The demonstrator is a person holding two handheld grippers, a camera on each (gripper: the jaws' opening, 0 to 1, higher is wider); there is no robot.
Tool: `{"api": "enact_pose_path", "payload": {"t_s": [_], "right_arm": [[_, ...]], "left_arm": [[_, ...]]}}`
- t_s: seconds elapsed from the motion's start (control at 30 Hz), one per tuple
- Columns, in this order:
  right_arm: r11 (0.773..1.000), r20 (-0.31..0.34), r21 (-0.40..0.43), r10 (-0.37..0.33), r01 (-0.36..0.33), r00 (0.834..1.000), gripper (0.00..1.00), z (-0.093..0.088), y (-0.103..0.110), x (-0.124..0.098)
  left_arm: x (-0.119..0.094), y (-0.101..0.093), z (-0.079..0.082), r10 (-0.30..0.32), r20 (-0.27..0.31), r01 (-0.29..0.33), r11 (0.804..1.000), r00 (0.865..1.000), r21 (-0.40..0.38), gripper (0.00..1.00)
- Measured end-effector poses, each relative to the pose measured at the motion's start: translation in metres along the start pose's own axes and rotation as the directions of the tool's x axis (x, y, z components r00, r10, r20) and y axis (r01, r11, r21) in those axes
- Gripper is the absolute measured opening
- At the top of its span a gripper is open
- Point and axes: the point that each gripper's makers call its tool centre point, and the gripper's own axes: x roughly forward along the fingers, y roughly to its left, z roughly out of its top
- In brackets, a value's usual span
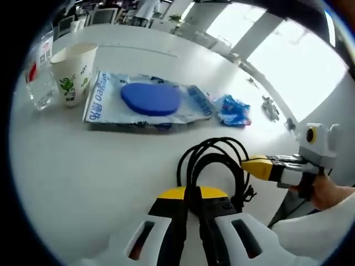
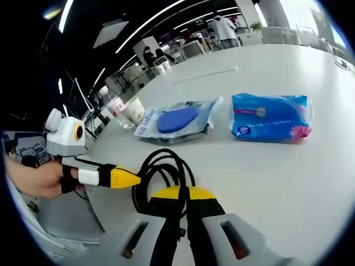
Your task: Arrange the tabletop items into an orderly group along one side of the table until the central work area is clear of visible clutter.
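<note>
Both grippers are on the coiled black cable [image 1: 213, 163] at the near edge of the white round table [image 1: 83, 172]: the left gripper [image 1: 194, 208] has its yellow-tipped jaws pinched together on the loops, and the right gripper [image 2: 178, 206] has its jaws clamped on the same coil. Beyond it lies a clear plastic bag with a blue disc inside [image 1: 150, 102], with a blue tissue pack [image 2: 270, 117] to its right. To the far left stand a white paper cup with a green print [image 1: 73, 73] and a clear plastic bottle [image 1: 39, 72].

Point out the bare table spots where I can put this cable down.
Bare table lies in front of the blue tissue pack and stretches beyond it. More lies between the black cable and the flat plastic bag. It is crowded along the row of paper cup, clear cup and bag, and where both grippers meet at the cable.
</note>
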Motion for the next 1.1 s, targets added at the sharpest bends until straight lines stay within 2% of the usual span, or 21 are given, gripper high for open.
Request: {"api": "enact_pose_path", "payload": {"t_s": [0.1, 0.43, 0.77, 1.1], "right_arm": [[1.000, 0.028, 0.005, -0.003, 0.003, 1.000, 0.00, 0.010, 0.001, -0.007], [0.999, 0.081, 0.040, -0.032, 0.029, 0.996, 0.00, 0.026, -0.013, -0.030], [0.995, 0.103, 0.067, -0.086, 0.079, 0.991, 0.00, 0.028, -0.036, -0.049], [0.991, 0.103, 0.067, -0.123, 0.117, 0.987, 0.00, 0.029, -0.055, -0.056]], "left_arm": [[-0.001, -0.008, 0.005, -0.014, 0.004, 0.014, 1.000, 1.000, 0.020, 0.00], [0.002, -0.035, 0.024, -0.071, 0.022, 0.069, 0.996, 0.997, 0.058, 0.00], [0.020, -0.061, 0.030, -0.113, -0.013, 0.114, 0.989, 0.993, 0.095, 0.00], [0.037, -0.074, 0.029, -0.125, -0.047, 0.128, 0.989, 0.991, 0.077, 0.00]]}}
